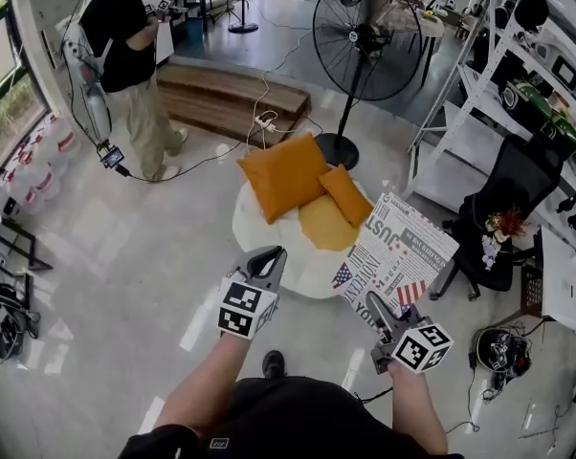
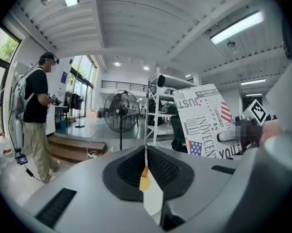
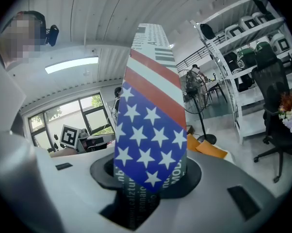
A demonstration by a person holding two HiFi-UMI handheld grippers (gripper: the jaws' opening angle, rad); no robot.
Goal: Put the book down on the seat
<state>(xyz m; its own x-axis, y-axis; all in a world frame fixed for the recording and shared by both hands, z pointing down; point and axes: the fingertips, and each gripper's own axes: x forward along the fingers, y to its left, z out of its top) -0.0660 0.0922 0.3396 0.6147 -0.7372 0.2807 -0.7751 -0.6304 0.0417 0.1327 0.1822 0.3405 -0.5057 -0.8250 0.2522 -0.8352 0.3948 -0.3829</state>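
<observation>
The book point(image 1: 395, 256), its cover printed with newspaper type and a stars-and-stripes flag, is held up in the air just right of the seat, with my right gripper point(image 1: 376, 312) shut on its lower edge. In the right gripper view the book point(image 3: 151, 130) rises out from between the jaws of my right gripper point(image 3: 148, 178). The seat point(image 1: 254, 226) is a low round white pouf with orange cushions point(image 1: 283, 175) on it. My left gripper point(image 1: 262, 264) hovers over the seat's near edge, shut and empty. Its jaws meet in the left gripper view point(image 2: 146, 152), where the book point(image 2: 204, 120) shows at the right.
A large pedestal fan point(image 1: 365, 36) stands behind the seat. A black office chair point(image 1: 508, 199) and white shelving point(image 1: 532, 65) are on the right. A person point(image 1: 125, 55) stands at the far left beside a wooden step point(image 1: 231, 98). Cables lie on the floor.
</observation>
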